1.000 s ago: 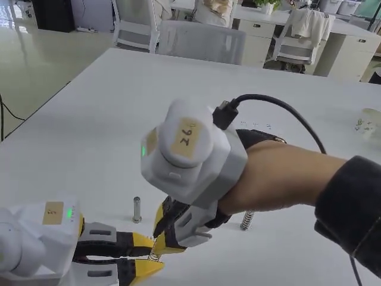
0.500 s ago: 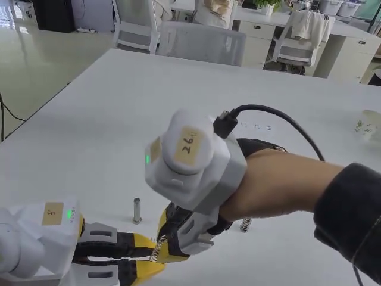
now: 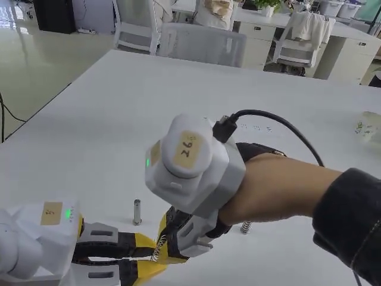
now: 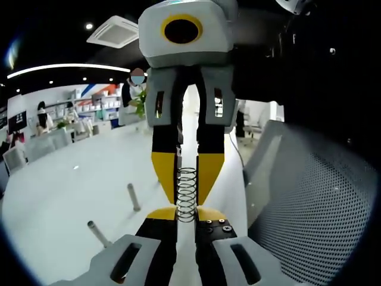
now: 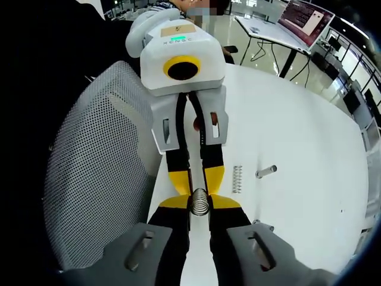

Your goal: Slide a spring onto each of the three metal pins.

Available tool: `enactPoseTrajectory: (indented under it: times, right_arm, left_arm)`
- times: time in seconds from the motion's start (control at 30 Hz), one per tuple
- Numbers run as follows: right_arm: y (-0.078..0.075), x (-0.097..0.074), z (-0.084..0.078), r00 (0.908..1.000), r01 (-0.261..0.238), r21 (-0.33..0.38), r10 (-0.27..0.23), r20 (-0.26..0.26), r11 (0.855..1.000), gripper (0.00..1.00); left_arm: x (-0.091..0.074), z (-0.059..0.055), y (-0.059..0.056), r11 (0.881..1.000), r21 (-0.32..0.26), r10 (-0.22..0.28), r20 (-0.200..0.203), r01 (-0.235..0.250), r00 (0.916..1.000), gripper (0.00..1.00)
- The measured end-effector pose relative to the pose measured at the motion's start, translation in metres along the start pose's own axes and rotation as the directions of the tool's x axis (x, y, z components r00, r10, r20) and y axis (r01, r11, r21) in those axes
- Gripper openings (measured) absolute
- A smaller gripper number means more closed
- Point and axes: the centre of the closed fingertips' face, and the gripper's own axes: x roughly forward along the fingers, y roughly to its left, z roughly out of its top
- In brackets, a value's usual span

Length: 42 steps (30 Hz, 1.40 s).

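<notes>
The spring [image 4: 187, 193] hangs in the air over the near edge of the white table [image 3: 178, 101], caught between the 2 grippers, which face each other tip to tip. The right gripper [image 5: 199, 205] pinches it: its yellow tips sit against both sides of the coil, held apart only by the spring's own width. In the right gripper view the coil shows end-on between those tips.

The left gripper [image 4: 186, 215] has its jaws drawn close, with a narrow slit left between them. The spring's other end sits right at its tips, but whether the jaws press on it cannot be told.

In the left gripper view, 2 pins stand on the table to the side of the jaws, one [image 4: 134, 196] farther off and one [image 4: 98, 233] nearer. A 2nd spring [image 3: 245, 227] lies flat on the table, near the person's hand [image 3: 262, 182] that carries the right gripper.
</notes>
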Motion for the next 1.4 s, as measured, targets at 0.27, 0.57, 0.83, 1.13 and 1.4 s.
enactPoseTrajectory:
  times: [0.27,0.57,0.83,1.13,1.4]
  right_arm:
    - [-0.002,-0.001,-0.001,0.9999,0.009,0.002,-0.009,-0.005,1.0,0.08]
    - [-0.008,-0.004,-0.007,0.9997,0.019,0.012,-0.019,-0.016,1.0,0.08]
    - [-0.014,-0.007,-0.014,0.9989,0.038,0.025,-0.037,-0.027,0.999,0.08]
    - [-0.021,-0.012,-0.025,0.9974,0.057,0.045,-0.055,-0.046,0.997,0.08]
    - [-0.028,-0.018,-0.03,0.9964,0.073,0.061,-0.07,-0.048,0.995,0.08]
  left_arm:
    - [0.0,0.0,0.003,1.0,-0.022,0.009,0.004,-0.009,1.0,0.03]
    - [-0.002,-0.008,0.006,0.998,-0.054,0.025,-0.021,-0.026,0.9995,0.09]
    - [-0.006,-0.011,0.01,0.996,-0.082,0.045,-0.022,-0.047,0.9987,0.18]
    - [-0.014,-0.014,0.017,0.988,-0.124,0.092,-0.021,-0.094,0.9956,0.33]
    - [-0.02,-0.017,0.025,0.979,-0.146,0.139,-0.023,-0.141,0.99,0.45]
